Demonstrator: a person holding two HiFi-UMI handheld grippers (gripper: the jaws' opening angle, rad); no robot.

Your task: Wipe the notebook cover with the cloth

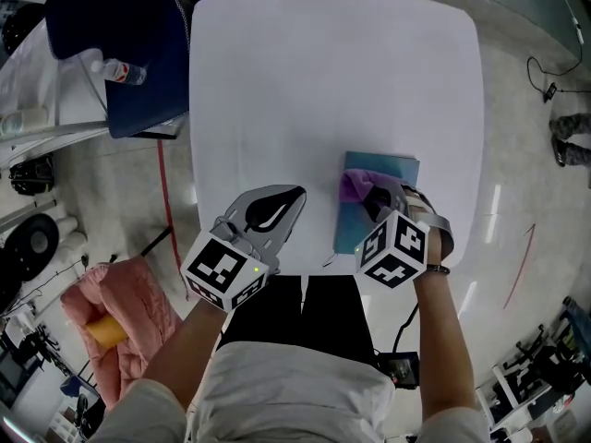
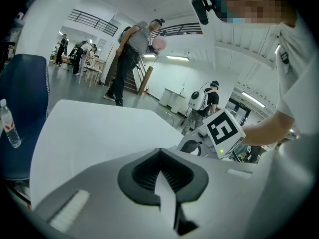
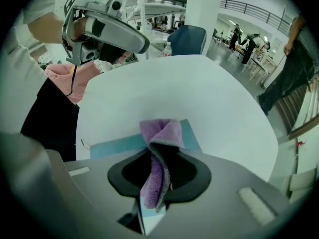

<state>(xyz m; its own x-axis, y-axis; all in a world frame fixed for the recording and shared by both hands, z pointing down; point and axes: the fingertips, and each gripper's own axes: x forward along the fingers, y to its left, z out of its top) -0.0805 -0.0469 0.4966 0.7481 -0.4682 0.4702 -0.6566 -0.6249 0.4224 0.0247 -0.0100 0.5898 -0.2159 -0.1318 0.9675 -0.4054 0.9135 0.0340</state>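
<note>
The right gripper (image 3: pixel 155 183) pinches the cloth (image 3: pixel 160 133) over the notebook (image 3: pixel 114 144). The left gripper (image 1: pixel 273 207), closed on nothing, steadies nothing, so the notebook could slide.

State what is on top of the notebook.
A purple cloth, clamped in the right gripper, over the notebook. The part beneath them is hidden.

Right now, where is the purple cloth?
In the head view the purple cloth is right of centre, pinched by the right gripper over the teal notebook, near the front edge of the white table.
</note>
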